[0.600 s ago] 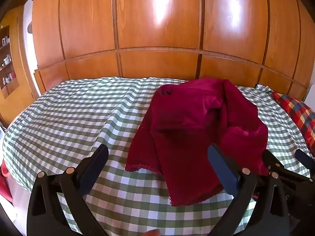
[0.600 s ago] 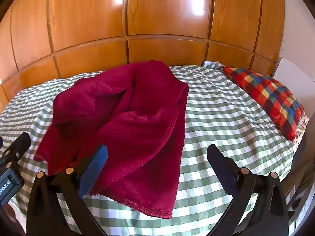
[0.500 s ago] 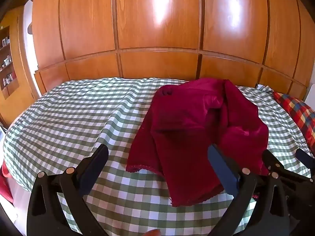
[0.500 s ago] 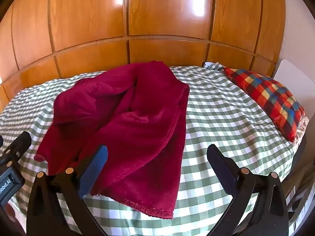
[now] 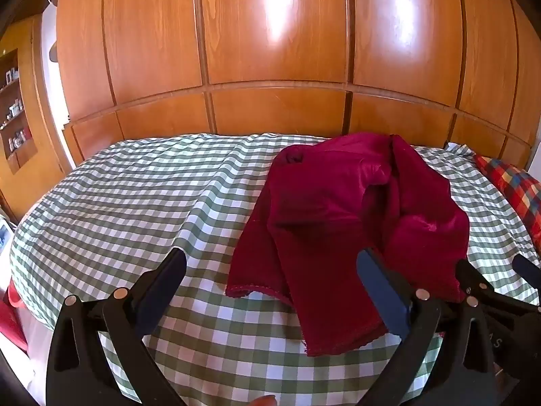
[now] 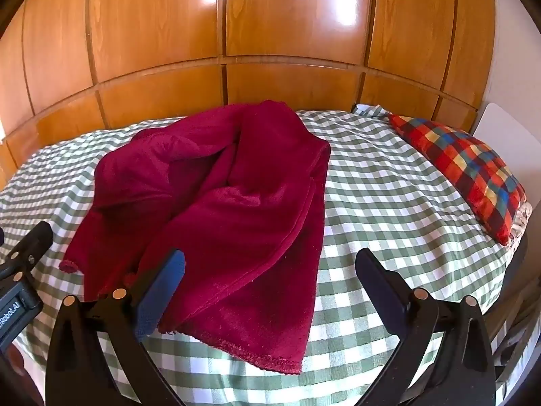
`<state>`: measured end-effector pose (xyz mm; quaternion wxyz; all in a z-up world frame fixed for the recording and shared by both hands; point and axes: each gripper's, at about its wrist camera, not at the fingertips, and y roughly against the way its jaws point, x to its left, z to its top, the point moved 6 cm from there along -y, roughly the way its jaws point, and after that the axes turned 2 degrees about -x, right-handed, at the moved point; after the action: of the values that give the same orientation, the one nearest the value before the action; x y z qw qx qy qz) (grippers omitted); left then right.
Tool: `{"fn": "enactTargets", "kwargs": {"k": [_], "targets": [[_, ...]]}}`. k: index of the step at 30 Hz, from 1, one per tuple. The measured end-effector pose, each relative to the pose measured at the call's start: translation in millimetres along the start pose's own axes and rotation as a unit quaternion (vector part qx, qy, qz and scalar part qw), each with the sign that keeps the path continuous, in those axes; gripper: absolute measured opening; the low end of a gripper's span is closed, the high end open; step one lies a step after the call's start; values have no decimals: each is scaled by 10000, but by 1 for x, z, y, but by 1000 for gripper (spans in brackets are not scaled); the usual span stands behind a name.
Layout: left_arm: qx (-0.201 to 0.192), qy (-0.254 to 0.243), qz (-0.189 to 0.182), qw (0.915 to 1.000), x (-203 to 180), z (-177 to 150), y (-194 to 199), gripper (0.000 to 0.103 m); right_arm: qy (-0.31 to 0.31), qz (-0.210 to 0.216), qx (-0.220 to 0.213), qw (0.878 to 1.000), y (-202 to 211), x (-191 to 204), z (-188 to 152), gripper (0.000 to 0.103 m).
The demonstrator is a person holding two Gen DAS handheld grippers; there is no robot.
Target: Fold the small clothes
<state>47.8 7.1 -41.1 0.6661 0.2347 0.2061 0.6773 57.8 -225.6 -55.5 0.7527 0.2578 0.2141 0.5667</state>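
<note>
A crumpled dark red fleece garment (image 5: pixel 341 223) lies on the green-and-white checked bedspread (image 5: pixel 135 203). It also shows in the right wrist view (image 6: pixel 230 203), with its hemmed edge nearest me. My left gripper (image 5: pixel 270 267) is open and empty, above the bed at the garment's near left edge. My right gripper (image 6: pixel 270 267) is open and empty, just short of the garment's near right hem. The right gripper also shows at the right edge of the left wrist view (image 5: pixel 490 287).
A wooden panelled wall (image 5: pixel 270 67) runs behind the bed. A red, blue and yellow checked pillow (image 6: pixel 463 165) lies at the bed's far right. Wooden shelves (image 5: pixel 13 108) with small items stand at the left. Bare bedspread (image 6: pixel 389 203) lies right of the garment.
Both grippers have drifted very slightly; the garment sits a touch lower and nearer in the views. Both stay open, and the garment has not moved on the bed.
</note>
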Motion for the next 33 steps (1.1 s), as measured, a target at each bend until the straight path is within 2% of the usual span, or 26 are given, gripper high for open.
{"fn": "enactTargets", "kwargs": {"k": [33], "targets": [[1, 55, 28, 10000, 12, 1, 1, 101, 228, 73, -50, 9997, 6, 11, 0, 100]]}}
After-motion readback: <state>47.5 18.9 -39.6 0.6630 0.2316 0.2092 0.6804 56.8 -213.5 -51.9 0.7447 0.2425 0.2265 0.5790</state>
